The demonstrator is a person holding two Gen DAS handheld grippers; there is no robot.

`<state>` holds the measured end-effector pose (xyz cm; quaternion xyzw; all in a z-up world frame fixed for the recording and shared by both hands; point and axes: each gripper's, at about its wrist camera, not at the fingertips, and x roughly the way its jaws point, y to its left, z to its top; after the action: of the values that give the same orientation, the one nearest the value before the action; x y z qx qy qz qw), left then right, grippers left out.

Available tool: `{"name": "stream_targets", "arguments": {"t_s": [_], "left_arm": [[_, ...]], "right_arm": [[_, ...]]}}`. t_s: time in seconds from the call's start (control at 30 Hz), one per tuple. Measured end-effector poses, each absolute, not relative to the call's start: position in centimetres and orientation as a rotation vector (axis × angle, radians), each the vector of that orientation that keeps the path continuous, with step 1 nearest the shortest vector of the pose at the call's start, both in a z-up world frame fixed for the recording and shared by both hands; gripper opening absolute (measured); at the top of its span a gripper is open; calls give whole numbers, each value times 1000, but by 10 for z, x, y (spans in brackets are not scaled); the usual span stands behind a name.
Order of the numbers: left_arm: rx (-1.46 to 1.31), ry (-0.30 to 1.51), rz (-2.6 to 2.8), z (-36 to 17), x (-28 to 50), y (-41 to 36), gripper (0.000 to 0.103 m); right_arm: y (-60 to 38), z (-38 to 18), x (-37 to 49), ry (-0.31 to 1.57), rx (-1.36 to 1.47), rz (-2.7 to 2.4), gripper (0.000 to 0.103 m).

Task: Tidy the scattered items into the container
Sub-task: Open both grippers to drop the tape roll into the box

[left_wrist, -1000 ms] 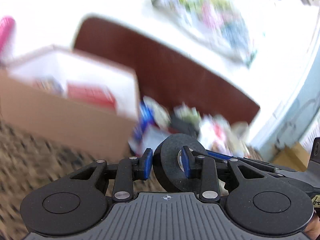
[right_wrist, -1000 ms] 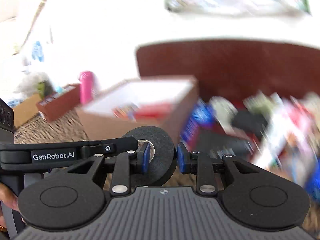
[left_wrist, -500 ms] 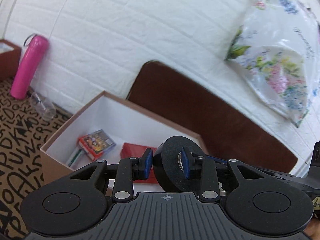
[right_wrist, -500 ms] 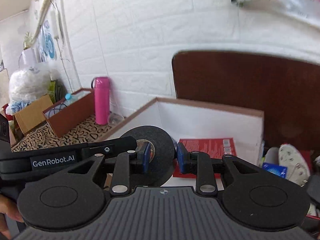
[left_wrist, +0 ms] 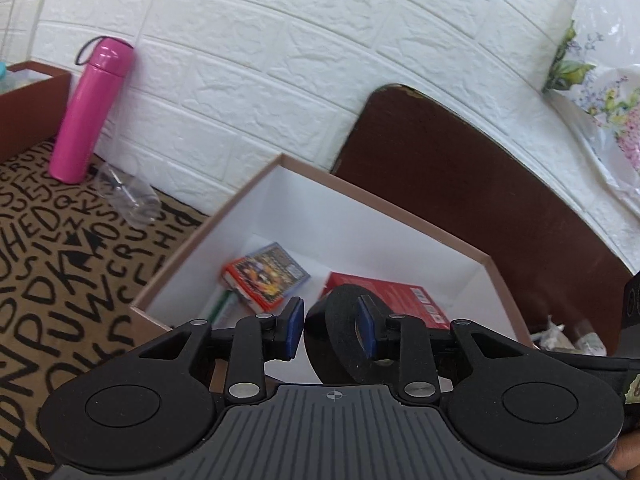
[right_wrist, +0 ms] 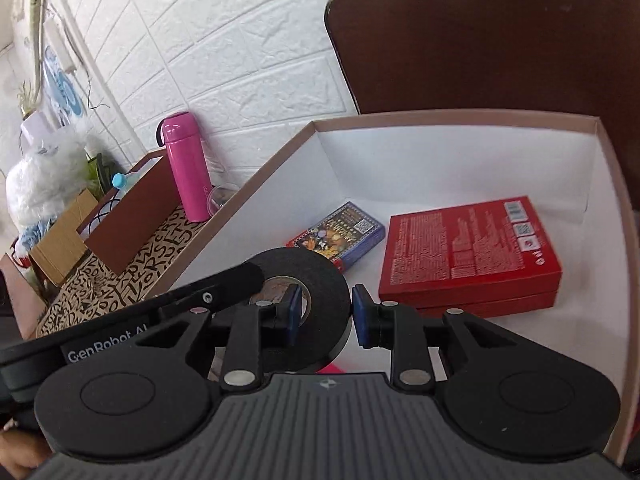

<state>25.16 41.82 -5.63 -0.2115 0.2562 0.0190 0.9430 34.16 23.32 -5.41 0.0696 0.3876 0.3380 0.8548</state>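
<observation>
The black tape roll [right_wrist: 320,276] hangs low over the near end of the open box [right_wrist: 440,116], pinched through its wall by both tools. The right gripper [right_wrist: 326,316] has 1 finger in the core and 1 outside the rim, clamped on it. The left gripper [left_wrist: 330,330] grips the opposite side the same way. Being round, the roll has no long axis. From the right its hole faces up towards the camera, and from the left it shows nearly edge-on. On the box floor, a card pack [right_wrist: 344,236] lies at 12 o'clock from the roll and a red carton [right_wrist: 468,252] at 2 o'clock. A pink flask [right_wrist: 186,168] stands outside at 10 o'clock, against the white brick wall [right_wrist: 240,60].
</observation>
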Motion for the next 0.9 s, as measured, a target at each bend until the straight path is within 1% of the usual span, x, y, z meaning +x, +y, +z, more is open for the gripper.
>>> {"name": "stream_targets", "arguments": {"t_s": [0.03,0.07,0.1,0.13,0.17,0.2,0.23,0.3,0.37,0.43,0.47,0.5,0.77,0.9], "left_arm": [[-422,517,57,-57,251,420,59],[-414,504,87,-56,250,421,66],[-408,484,127,-56,247,423,78],[-413,469,166,-55,243,425,89],[-426,458,182,-54,241,428,92],[-442,451,162,-53,238,431,93],[-454,453,146,-52,238,432,97],[-455,449,146,-50,237,428,101],[-445,445,169,-48,236,423,103],[-430,440,189,-48,235,418,103],[-423,446,192,-48,234,417,103],[-405,456,189,-48,235,415,103],[-297,523,208,-45,240,399,103],[-260,534,214,-46,240,393,103]], "right_arm": [[235,-56,341,813,149,696,32],[235,-57,341,801,160,680,32],[233,-57,341,791,173,663,43],[231,-56,342,785,187,647,52],[227,-55,343,781,194,635,68],[225,-54,344,777,195,637,75],[223,-53,344,772,186,644,75],[222,-51,340,763,160,639,76],[222,-51,337,760,144,620,81],[221,-54,335,769,128,586,91],[220,-55,334,778,115,578,100],[220,-57,333,784,103,577,102],[230,-55,326,831,6,571,103],[230,-61,331,907,-18,565,103]]}}
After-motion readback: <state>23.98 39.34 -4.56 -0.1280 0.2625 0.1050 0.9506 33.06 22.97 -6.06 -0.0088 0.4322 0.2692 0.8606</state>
